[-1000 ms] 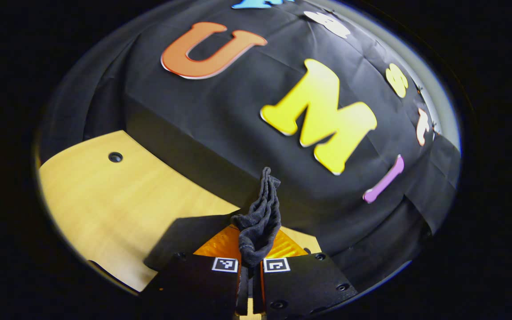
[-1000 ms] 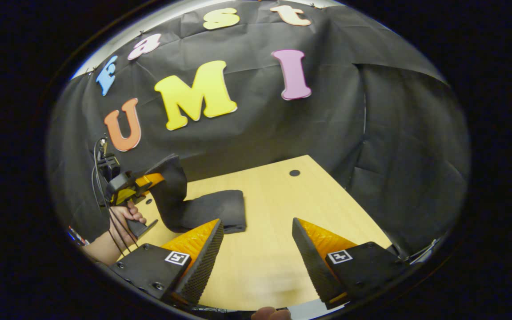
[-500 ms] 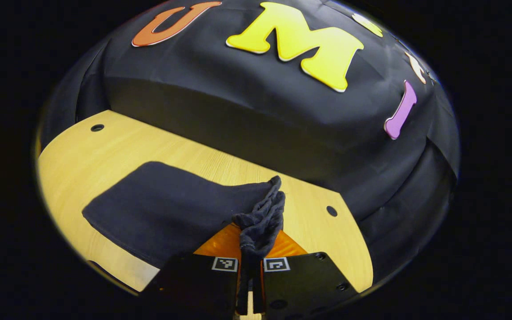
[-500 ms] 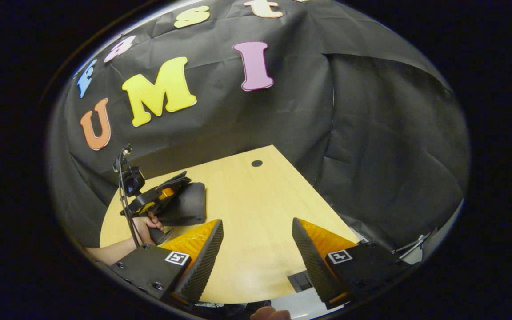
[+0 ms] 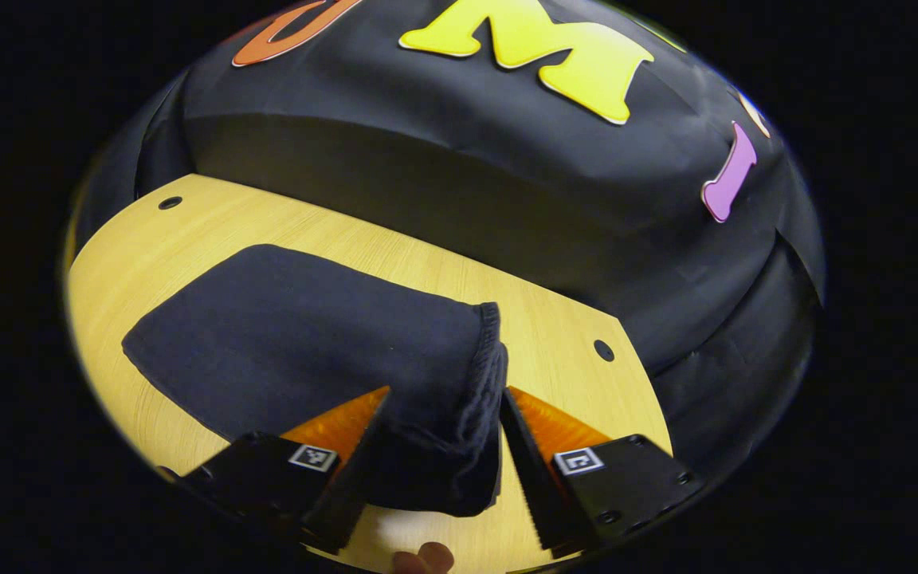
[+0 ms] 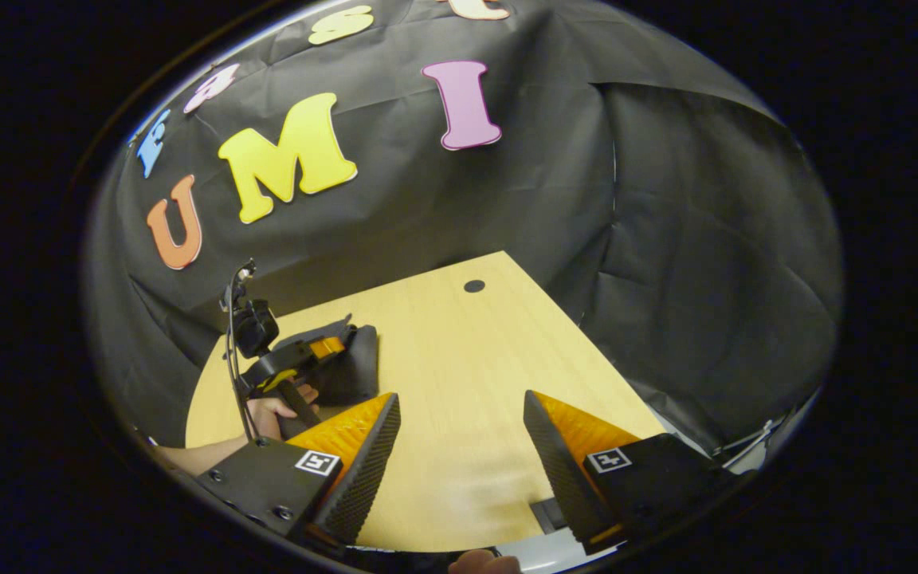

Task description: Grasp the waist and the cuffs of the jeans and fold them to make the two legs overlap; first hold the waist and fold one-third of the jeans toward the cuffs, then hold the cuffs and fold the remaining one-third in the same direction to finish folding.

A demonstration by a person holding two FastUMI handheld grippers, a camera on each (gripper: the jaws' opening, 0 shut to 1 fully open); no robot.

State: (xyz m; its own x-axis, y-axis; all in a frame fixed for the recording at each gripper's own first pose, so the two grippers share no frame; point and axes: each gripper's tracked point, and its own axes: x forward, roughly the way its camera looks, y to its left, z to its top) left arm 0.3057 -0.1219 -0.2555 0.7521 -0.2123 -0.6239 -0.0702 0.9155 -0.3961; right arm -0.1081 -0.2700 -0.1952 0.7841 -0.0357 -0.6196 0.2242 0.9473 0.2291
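The left gripper [image 5: 443, 434] has let go. Half a second ago its fingers were clamped on a bunched edge of the dark, soft-cloth jeans [image 5: 300, 343]; now its jaws stand wide, one on either side of that bunched edge, neither pressing on it. The jeans lie as a compact folded packet on the pale wooden table [image 5: 555, 335], flat and at rest, the gathered hem nearest the gripper. In the right gripper view the same packet [image 6: 351, 371] sits at the far left of the table [image 6: 459, 399], with the left gripper [image 6: 323, 348] and the hand [image 6: 272, 414] holding it just beside it.

The right gripper [image 6: 463, 450] is wide open and holds nothing, hovering over bare table well apart from the jeans.

Judgement: the release upon a laid-down, layered bundle suggests the final third has been folded over and the task is at or near completion. Whether the edges align squarely cannot be told from these views.

Writing: no brand or label is legible on the jeans. Small square black-and-white marker tags [image 5: 313, 458] sit on the fingers of both grippers; they carry patterns, not readable text.
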